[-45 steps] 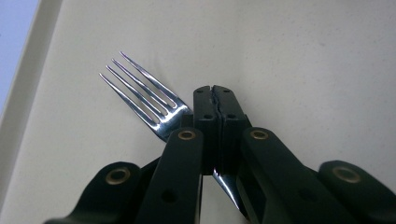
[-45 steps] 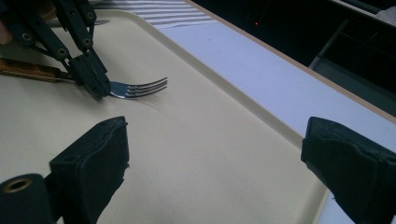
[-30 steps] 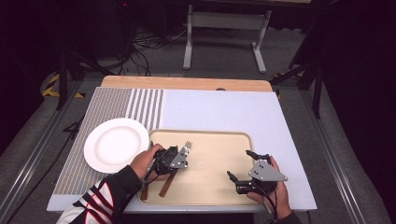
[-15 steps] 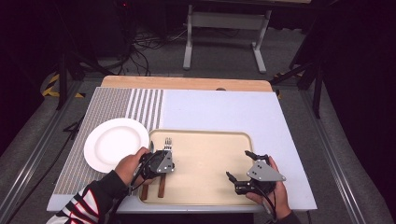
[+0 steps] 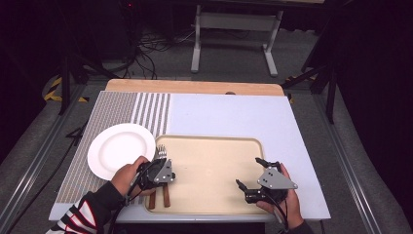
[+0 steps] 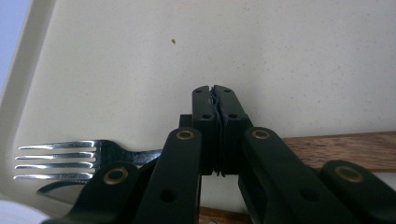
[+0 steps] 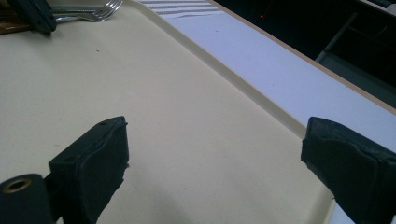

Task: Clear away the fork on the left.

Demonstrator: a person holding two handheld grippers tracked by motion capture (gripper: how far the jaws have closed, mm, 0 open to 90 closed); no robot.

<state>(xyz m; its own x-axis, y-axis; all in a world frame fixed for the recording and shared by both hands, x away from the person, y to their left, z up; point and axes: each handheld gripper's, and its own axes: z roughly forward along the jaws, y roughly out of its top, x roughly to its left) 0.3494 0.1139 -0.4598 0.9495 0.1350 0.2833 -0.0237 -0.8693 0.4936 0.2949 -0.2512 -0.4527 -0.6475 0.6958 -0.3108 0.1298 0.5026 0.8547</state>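
Since the earlier frame my left gripper [image 5: 158, 171] has slid leftward to the tray's [image 5: 214, 140] left edge, carrying the cutlery along; the right gripper [image 5: 251, 187] barely shifted. High view: fork [image 5: 161, 151] tines poke out past the left gripper, toward the far rim, two wooden handles [image 5: 159, 199] stick out behind it, toward me, and a plate [image 5: 122, 149] sits just left of the tray on the mat [image 5: 114, 109]. Left hand [image 5: 127, 174] wraps the gripper from the side, forearm coming in low from the bottom-left; right hand [image 5: 282, 202] holds its gripper level over the tray's right part, palm under it. Left gripper view: jaws pressed together with no gap, lying across the cutlery; fork tines [image 6: 56, 162] to the left, a wooden handle [image 6: 345, 149] to the right, tray floor beyond. I cannot tell whether anything is pinched between the tips. Right gripper view: jaws spread wide apart, nothing between, hovering over bare tray [image 7: 154, 112], far rim and table [image 7: 261, 60] beyond. Risk, as I judge it: if the tips only press on the cutlery rather than clamp it, a lift could leave the pieces behind or let one swing loose; and so near the rim, tines could catch it or knock the plate.
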